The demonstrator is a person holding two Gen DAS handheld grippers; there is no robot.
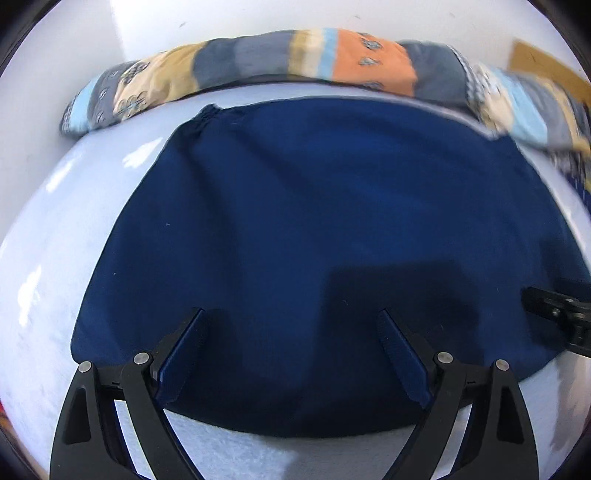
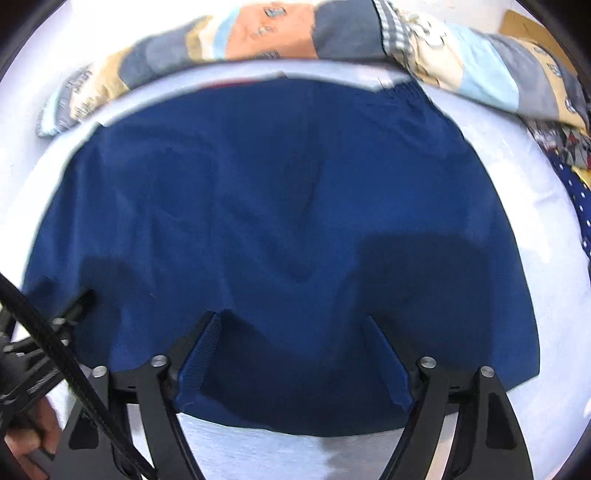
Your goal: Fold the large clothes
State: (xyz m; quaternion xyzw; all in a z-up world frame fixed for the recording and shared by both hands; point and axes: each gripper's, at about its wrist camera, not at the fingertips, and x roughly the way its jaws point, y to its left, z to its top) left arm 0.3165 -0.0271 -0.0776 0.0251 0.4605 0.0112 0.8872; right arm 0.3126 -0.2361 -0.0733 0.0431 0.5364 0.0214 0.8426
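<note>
A large dark blue garment [image 1: 314,221] lies spread flat on a pale blue bed sheet [image 1: 48,258]; it also fills the right wrist view [image 2: 277,221]. My left gripper [image 1: 291,314] is open and empty, its fingers hovering over the garment's near edge. My right gripper [image 2: 291,317] is open and empty over the same near edge, further right. The right gripper's tip [image 1: 554,310] shows at the right edge of the left wrist view. The left gripper [image 2: 74,306] shows at the left edge of the right wrist view.
A rolled patchwork quilt [image 1: 295,62] in grey, tan, orange and light blue lies along the far side of the bed, also in the right wrist view [image 2: 295,33]. A patterned cloth [image 2: 569,166] lies at the right. A white wall [image 1: 258,18] stands behind.
</note>
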